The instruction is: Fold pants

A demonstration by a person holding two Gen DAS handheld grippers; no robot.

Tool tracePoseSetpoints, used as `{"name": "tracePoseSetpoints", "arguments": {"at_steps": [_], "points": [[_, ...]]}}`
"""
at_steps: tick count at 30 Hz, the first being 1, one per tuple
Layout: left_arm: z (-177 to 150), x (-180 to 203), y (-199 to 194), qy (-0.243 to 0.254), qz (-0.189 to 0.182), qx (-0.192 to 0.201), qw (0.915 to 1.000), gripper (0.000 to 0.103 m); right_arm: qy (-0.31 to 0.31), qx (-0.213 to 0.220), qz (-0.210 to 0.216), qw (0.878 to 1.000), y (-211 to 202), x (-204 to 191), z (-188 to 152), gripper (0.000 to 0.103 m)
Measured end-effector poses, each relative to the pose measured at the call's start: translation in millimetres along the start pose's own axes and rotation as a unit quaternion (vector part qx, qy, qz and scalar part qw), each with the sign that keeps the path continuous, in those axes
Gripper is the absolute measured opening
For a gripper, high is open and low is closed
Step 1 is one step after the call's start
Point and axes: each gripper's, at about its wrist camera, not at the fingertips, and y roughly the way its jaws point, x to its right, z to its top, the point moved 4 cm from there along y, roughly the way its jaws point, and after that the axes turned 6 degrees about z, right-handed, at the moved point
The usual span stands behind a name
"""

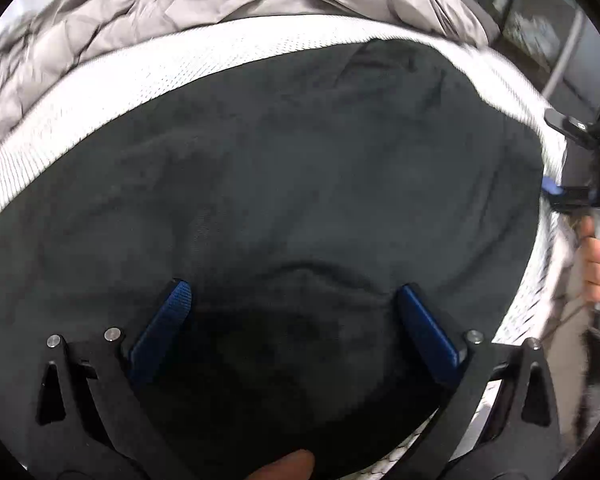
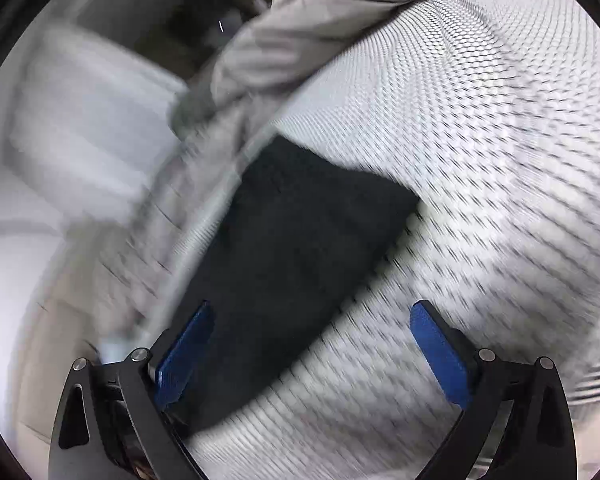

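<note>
**Dark pants spread under both my open jaws**

While the dark pants [image 1: 284,168] lie spread across the white mesh-patterned mattress [image 1: 112,92], my left gripper [image 1: 292,304] hangs over them with its jaws wide apart. Both blue pads [image 1: 168,320] stand clear of each other with only flat cloth showing below them, and nothing is pinched between them. Whether the pad tips touch the fabric I cannot tell. A low ridge of cloth runs across the gap just ahead of the tips. The pants fill most of my left view, their far edge following a white strip of mattress, with a crumpled grey quilt [image 1: 172,4] heaped beyond that edge.

From my right gripper [image 2: 312,312] the pants [image 2: 296,248] show as a dark block with a squared corner on the mattress [image 2: 480,160]. The near end of the block runs beneath my left-hand pad [image 2: 184,356], while the other pad sits over bare mesh, off the cloth. These jaws also stand spread to their widest and hold nothing. The grey quilt [image 2: 300,28] lies bunched at the far edge of the mattress, and this view is smeared with motion blur.

At the right edge of my left view, my right hand [image 1: 598,268] grips the handle of its gripper, just off the side of the mattress.
</note>
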Motion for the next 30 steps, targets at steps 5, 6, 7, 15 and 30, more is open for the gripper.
{"name": "tracePoseSetpoints", "arguments": {"at_steps": [5, 6, 7, 15, 30], "points": [[4.6, -31.5, -16.1, -0.078, -0.047, 0.008, 0.9958, 0.102, -0.022, -0.011, -0.031, 0.999, 45.1, -20.0, 23.0, 0.071], [4.7, -46.2, -22.3, -0.105, -0.049, 0.016, 0.9931, 0.102, -0.036, -0.016, -0.047, 0.998, 49.6, -25.3, 21.9, 0.055], [7.7, -60.4, -25.6, -0.122, -0.046, 0.025, 0.9911, 0.102, -0.058, -0.021, -0.064, 0.996, 57.2, -34.4, 18.6, 0.041], [-5.3, -175.8, -74.3, -0.254, 0.02, 0.104, 0.9615, 0.102, -0.174, -0.034, -0.05, 0.983, 98.8, -140.0, -5.1, 0.022], [-107.2, -350.8, -138.9, -0.367, 0.123, 0.129, 0.913, 0.102, -0.437, -0.379, 0.129, 0.805, 283.5, -303.9, -246.2, 0.081]]}}
